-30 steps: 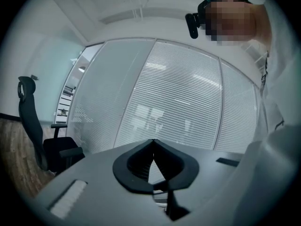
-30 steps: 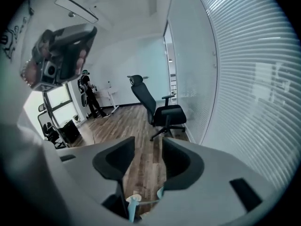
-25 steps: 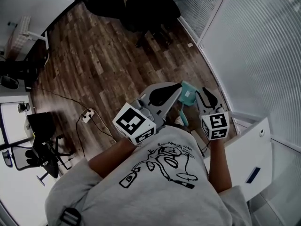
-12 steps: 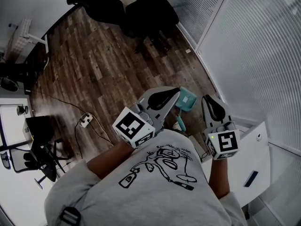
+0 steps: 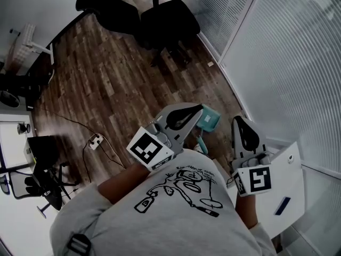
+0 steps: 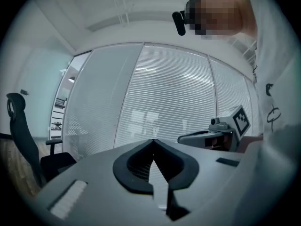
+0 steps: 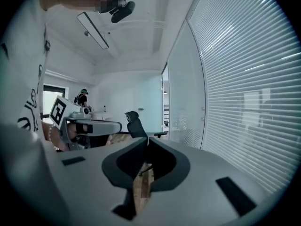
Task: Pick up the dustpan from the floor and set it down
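Note:
The teal dustpan point(image 5: 209, 119) rests on the wood floor by the glass wall, its handle point(image 5: 201, 143) running toward the person. In the head view my left gripper point(image 5: 200, 109) hovers over the pan's left edge, partly hiding it, jaws shut and empty. My right gripper point(image 5: 238, 119) is held up to the right of the pan, apart from it. Its jaws have just been closing with nothing between them and now stand shut. The left gripper view shows the left gripper point(image 6: 153, 141) tips meeting; the right gripper view shows the right gripper point(image 7: 146, 139) the same.
Two black office chairs point(image 5: 160, 20) stand farther along the floor. A power strip point(image 5: 95, 140) with a trailing cable lies to the left. A white cabinet point(image 5: 282, 191) is at the right, against the blind-covered glass wall point(image 5: 287, 63).
My right gripper has risen and pulled back from the dustpan toward the person, and its jaws have closed. The left gripper has barely moved. The dustpan stays on the floor.

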Motion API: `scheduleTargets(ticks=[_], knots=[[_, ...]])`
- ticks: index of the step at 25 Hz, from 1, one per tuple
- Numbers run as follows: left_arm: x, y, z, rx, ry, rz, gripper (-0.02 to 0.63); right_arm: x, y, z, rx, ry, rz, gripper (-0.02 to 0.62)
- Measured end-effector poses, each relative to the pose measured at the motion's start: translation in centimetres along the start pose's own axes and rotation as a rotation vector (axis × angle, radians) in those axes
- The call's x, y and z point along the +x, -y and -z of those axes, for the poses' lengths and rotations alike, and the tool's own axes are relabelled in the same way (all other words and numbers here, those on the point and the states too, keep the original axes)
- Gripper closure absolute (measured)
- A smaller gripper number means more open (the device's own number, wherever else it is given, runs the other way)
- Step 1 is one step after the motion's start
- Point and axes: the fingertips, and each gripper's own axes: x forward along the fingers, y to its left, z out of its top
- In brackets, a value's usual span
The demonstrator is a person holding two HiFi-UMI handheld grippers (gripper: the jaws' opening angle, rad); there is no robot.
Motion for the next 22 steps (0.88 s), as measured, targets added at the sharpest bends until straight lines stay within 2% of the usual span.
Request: scheduleTargets(ticks=[11,22], knots=[[-0.4,-0.5,-2.1,0.06,0.049,-0.023,0.604,-0.9,0.2,-1.9,-0.019,0.032,0.031,0.588],[0.5,0.1,-2.8,0.049,0.064,0.003,0.604,-1.3,1.0,-2.2,-0.004,0.042,0.058,0.588]])
